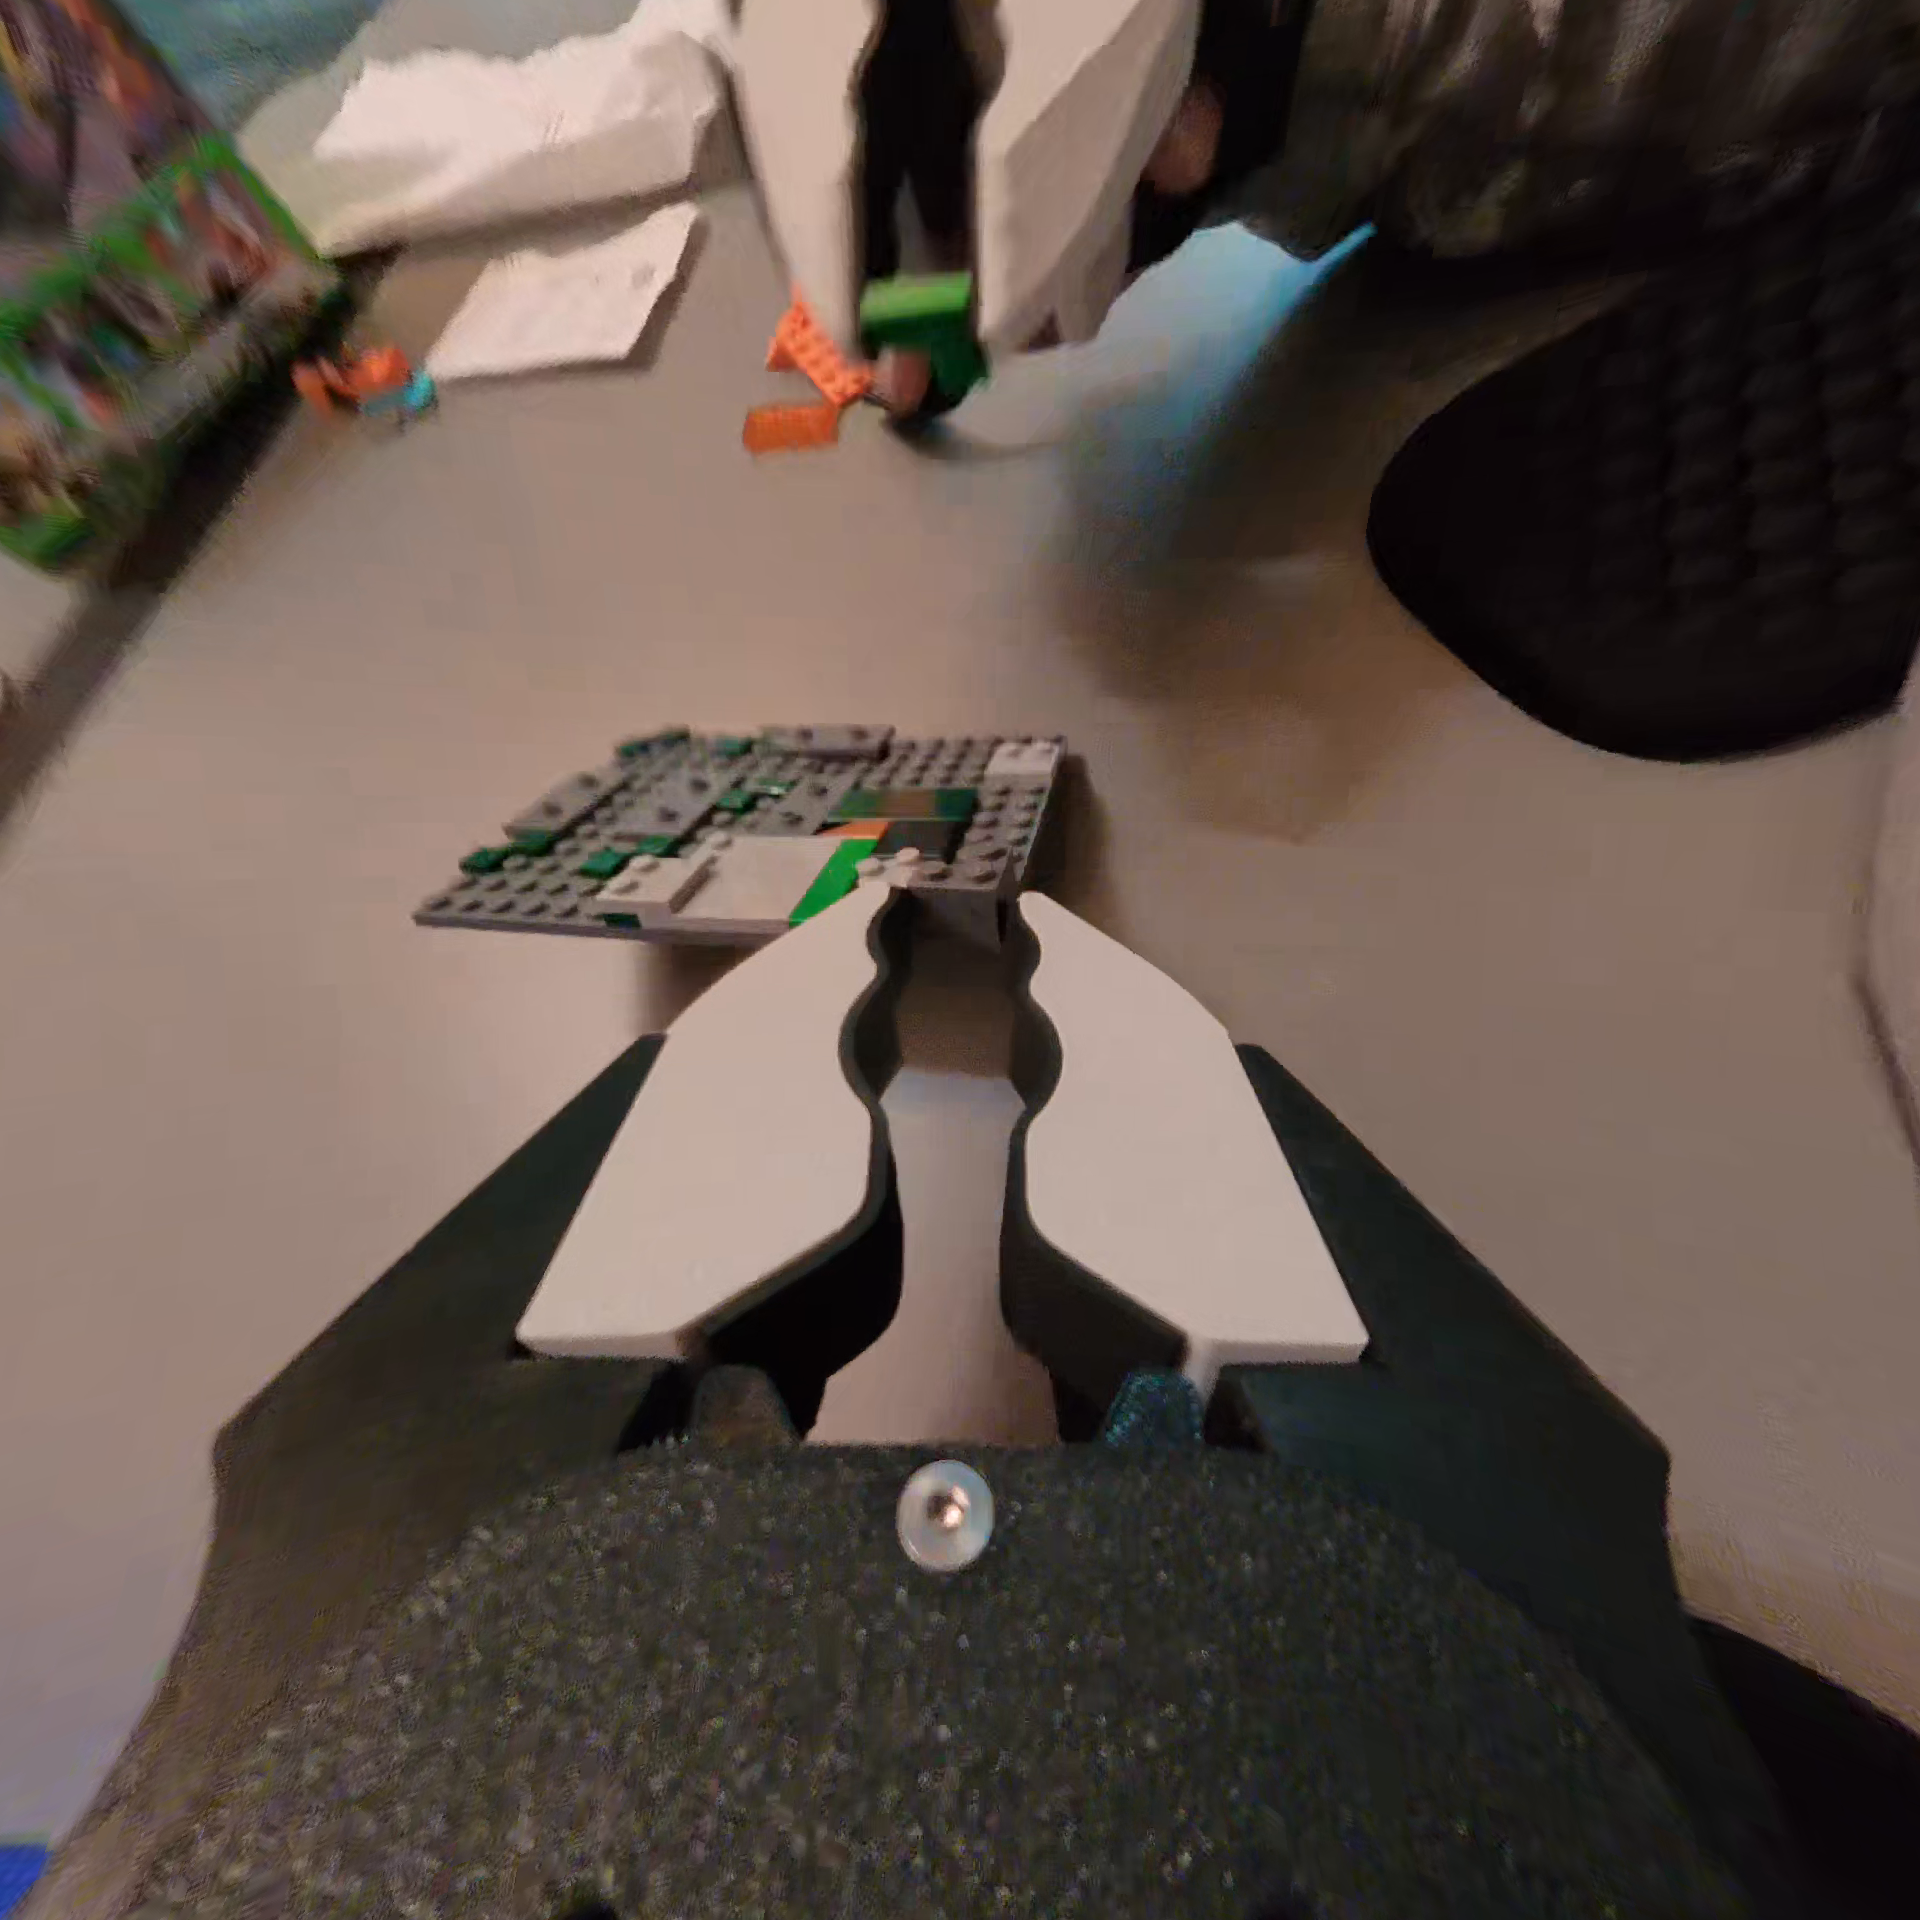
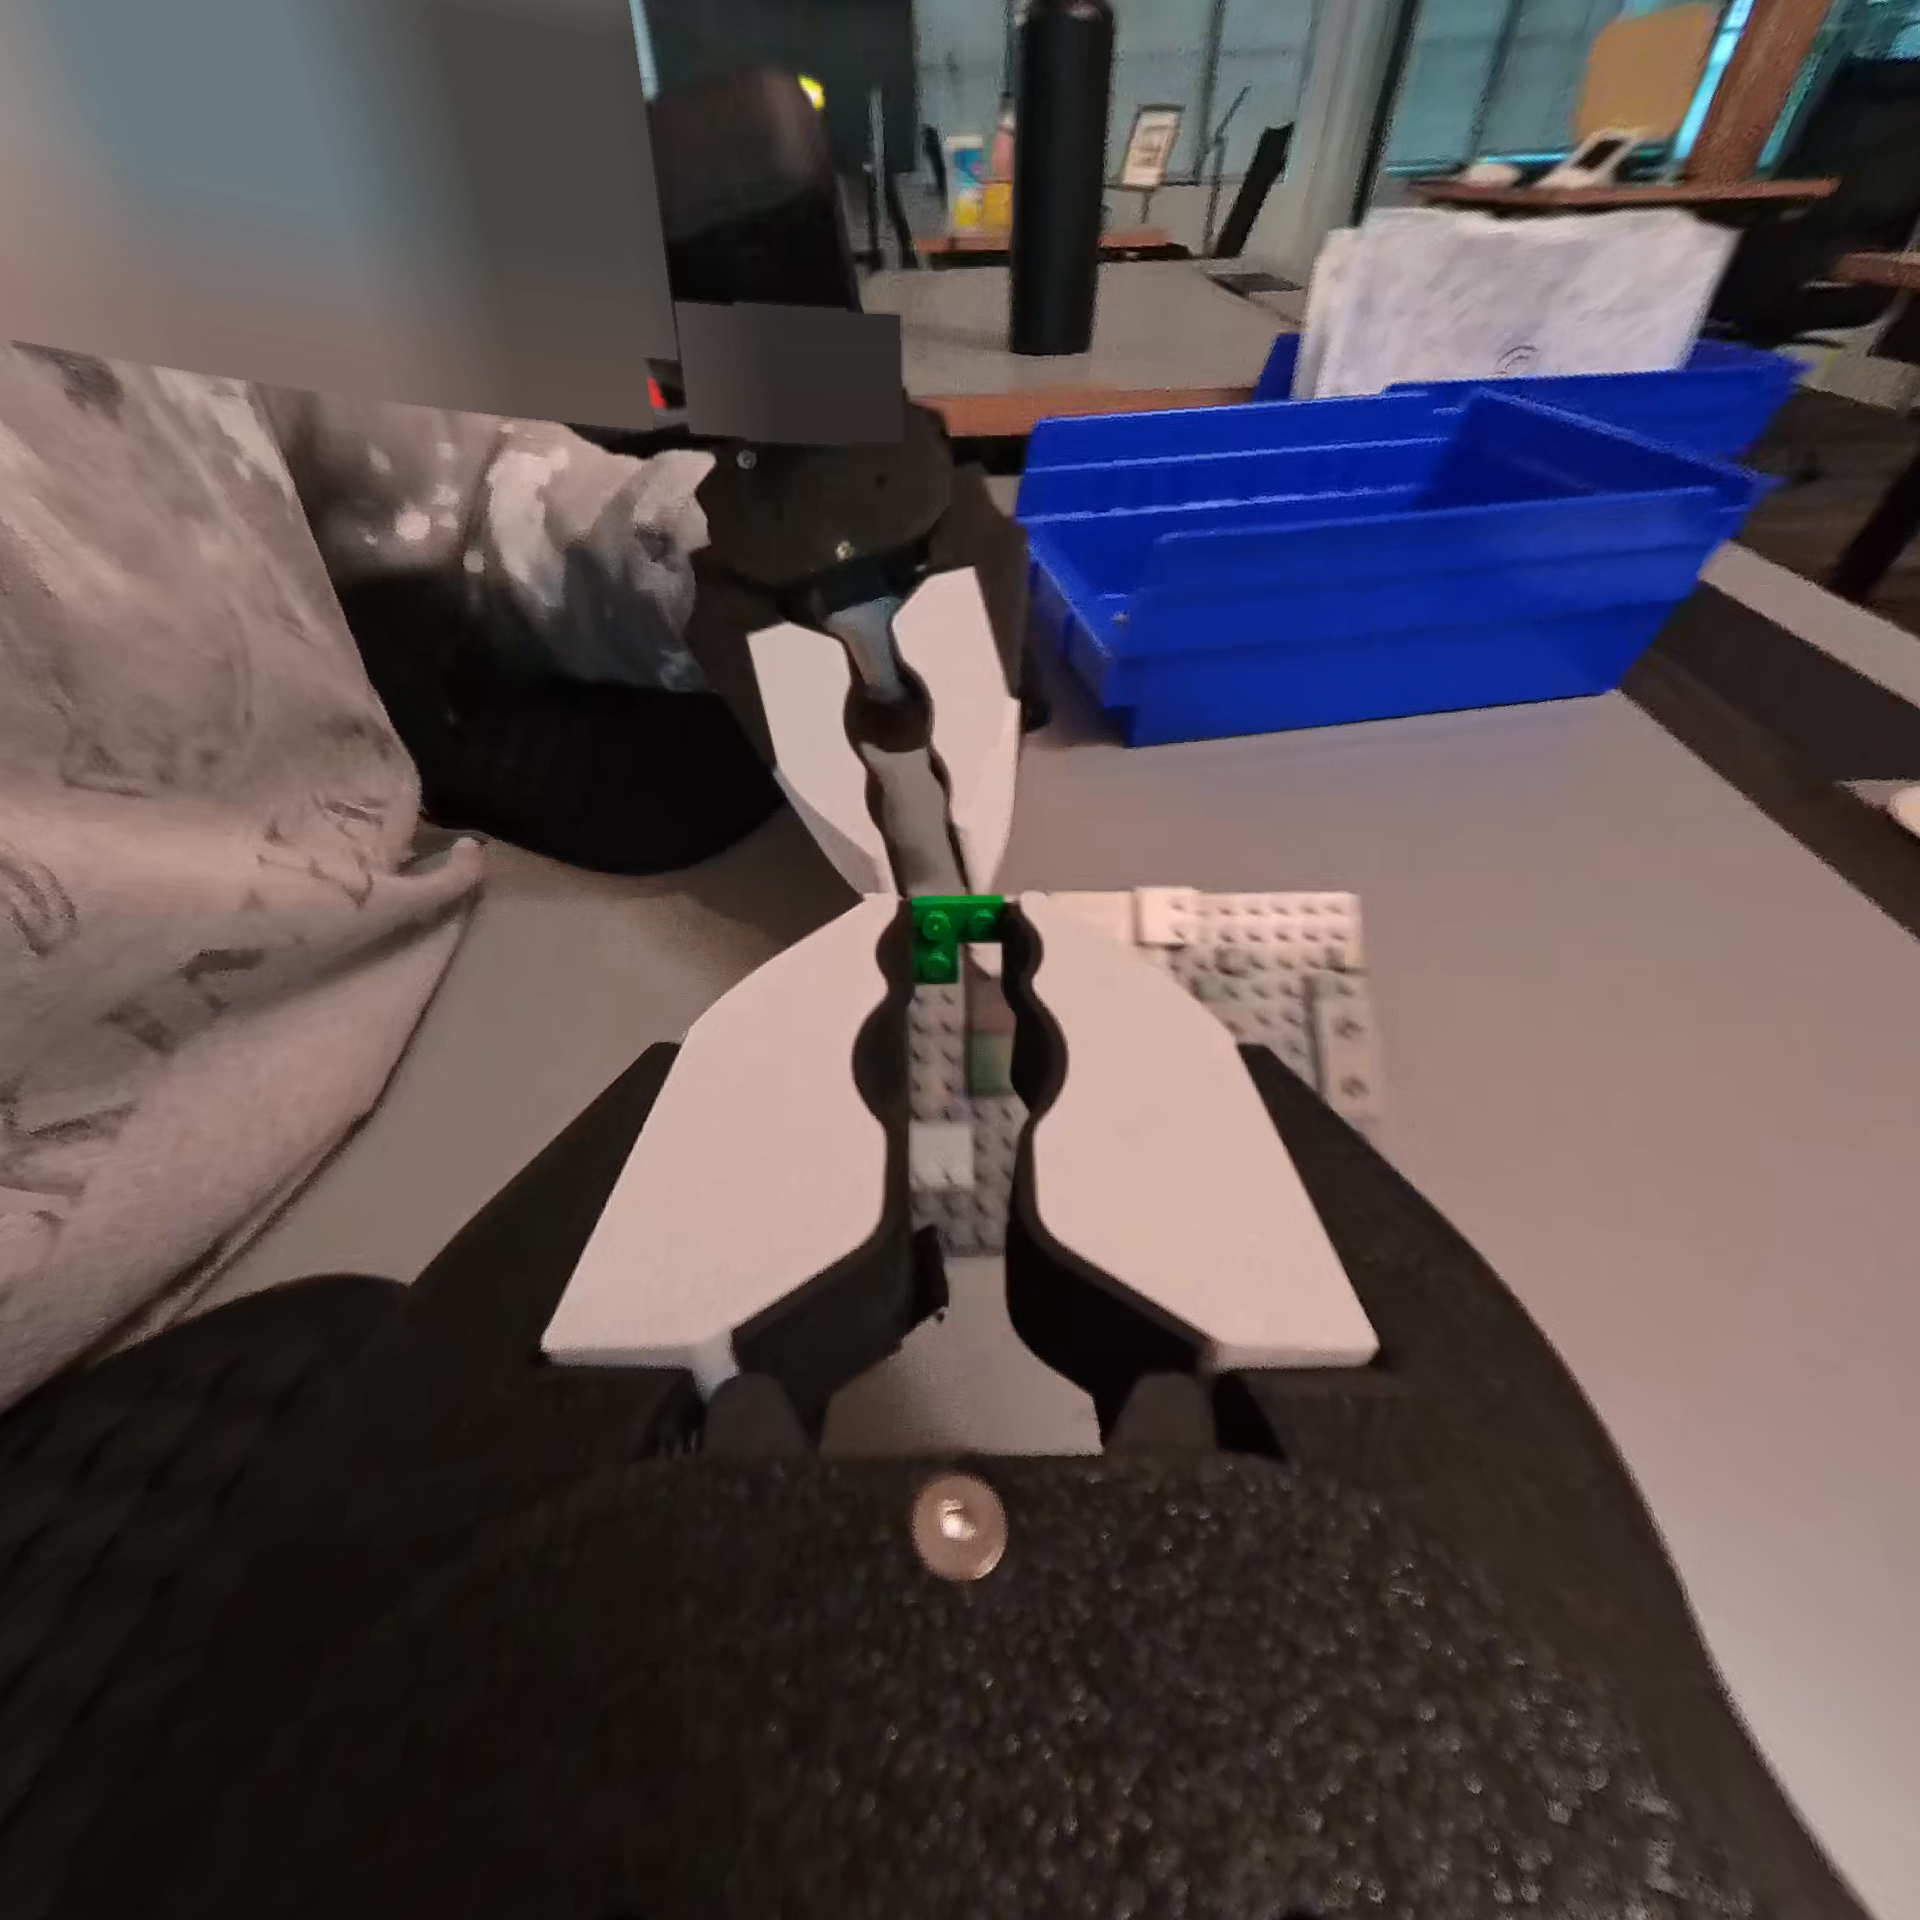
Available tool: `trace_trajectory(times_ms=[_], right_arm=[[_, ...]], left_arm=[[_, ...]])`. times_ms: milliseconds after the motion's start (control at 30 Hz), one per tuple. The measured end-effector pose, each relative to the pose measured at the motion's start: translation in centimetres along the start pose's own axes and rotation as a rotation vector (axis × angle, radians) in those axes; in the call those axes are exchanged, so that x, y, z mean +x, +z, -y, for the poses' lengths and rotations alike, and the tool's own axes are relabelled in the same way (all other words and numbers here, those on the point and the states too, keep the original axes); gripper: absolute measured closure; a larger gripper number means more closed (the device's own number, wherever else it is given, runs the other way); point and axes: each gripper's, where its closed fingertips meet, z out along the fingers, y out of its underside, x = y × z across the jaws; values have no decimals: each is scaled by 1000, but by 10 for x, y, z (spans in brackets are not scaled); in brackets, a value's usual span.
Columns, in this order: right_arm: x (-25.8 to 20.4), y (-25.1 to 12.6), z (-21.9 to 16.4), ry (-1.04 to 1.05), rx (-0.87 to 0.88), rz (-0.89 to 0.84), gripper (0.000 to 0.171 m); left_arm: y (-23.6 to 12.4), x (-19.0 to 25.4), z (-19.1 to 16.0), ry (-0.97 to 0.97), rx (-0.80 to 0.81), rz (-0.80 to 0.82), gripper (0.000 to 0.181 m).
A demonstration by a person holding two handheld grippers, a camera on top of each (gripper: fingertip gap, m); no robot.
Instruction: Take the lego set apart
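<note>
The dark grey baseplate (image 1: 499, 902), with flat grey, green and orange tiles on it, lies mid-table. My left gripper (image 1: 956, 904) is shut on its near right corner. In the right wrist view the plate (image 2: 1278, 956) shows under and right of my fingers, and the left gripper (image 2: 930, 883) points down at its far edge. My right gripper (image 2: 956, 909) is shut on a small green L-shaped plate (image 2: 951, 935), held above the baseplate. From the left wrist view the right gripper (image 1: 920, 353) is farther back with the green piece (image 1: 925, 307) in it.
Loose orange pieces (image 1: 805, 364) and a small orange and teal build (image 1: 364, 387) lie beyond the plate. A set box (image 1: 125, 312), white paper (image 1: 561, 301) and a white bag (image 1: 520, 135) are at the far left. Blue bins (image 2: 1351, 582) stand behind; grey patterned fabric (image 2: 156, 727) lies to the left. Left tips to right tips: about 8 cm.
</note>
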Motion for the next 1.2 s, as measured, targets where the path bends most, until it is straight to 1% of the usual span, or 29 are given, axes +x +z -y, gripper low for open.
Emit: trace_trajectory(times_ms=[33, 100, 200, 233, 267, 333, 400, 467, 533, 600, 733, 800, 867, 933, 967, 1033, 1067, 1133, 1167, 1200], right_arm=[[2, -4, -2, -6, -4, -19, 155], [-1, 2, -8, 19, 7, -8, 156], [-8, 18, -15, 2, -40, 18, 155], [-9, 21, -15, -22, -52, 10, 155], [-9, 24, -15, -50, -65, -5, 155], [-12, 30, -16, -108, -90, -33, 155], [-17, 39, -18, -155, -120, -44, 155], [-19, 50, -23, -207, -181, -59, 155], [-18, 59, -28, -275, -250, -88, 155], [-18, 66, -29, -341, -288, -111, 155], [-13, 71, -29, -492, -360, -204, 155], [-16, 72, -26, -562, -367, -222, 155], [-20, 72, -19, -605, -337, -240, 155], [-17, 69, -18, -586, -334, -259, 147], [-13, 66, -20, -554, -344, -264, 144], [-5, 58, -32, -477, -379, -251, 143], [-2, 57, -42, -442, -414, -230, 143], [1, 59, -60, -386, -480, -189, 144], [0, 63, -68, -358, -508, -166, 144], [0, 68, -74, -333, -533, -145, 143]], left_arm=[[-1, 0, -9, -60, -5, -17, 164], [1, -5, -23, -76, -40, 12, 165], [4, -11, -21, -84, -17, 28, 162], [2, -11, -19, -117, -1, 4, 154], [-2, -10, -13, -170, 35, -30, 152], [-14, -6, 8, -284, 161, -113, 154], [-22, 0, 25, -426, 254, -202, 157], [-19, 6, 33, -576, 278, -269, 158], [-12, 10, 29, -665, 239, -286, 157], [-7, 9, 23, -705, 208, -261, 158], [-9, 9, 21, -778, 211, -265, 175], [-12, 11, 22, -788, 225, -286, 176], [-19, 11, 21, -762, 229, -281, 178], [-34, 1, 18, -694, 218, -189, 178], [-49, -12, 16, -645, 215, -99, 178], [-93, -51, 5, -527, 166, 158, 178], [-119, -72, -4, -468, 108, 297, 178], [-165, -104, -31, -408, -54, 501, 178], [-184, -118, -42, -403, -102, 581, 178], [-195, -127, -54, -422, -143, 615, 179]])
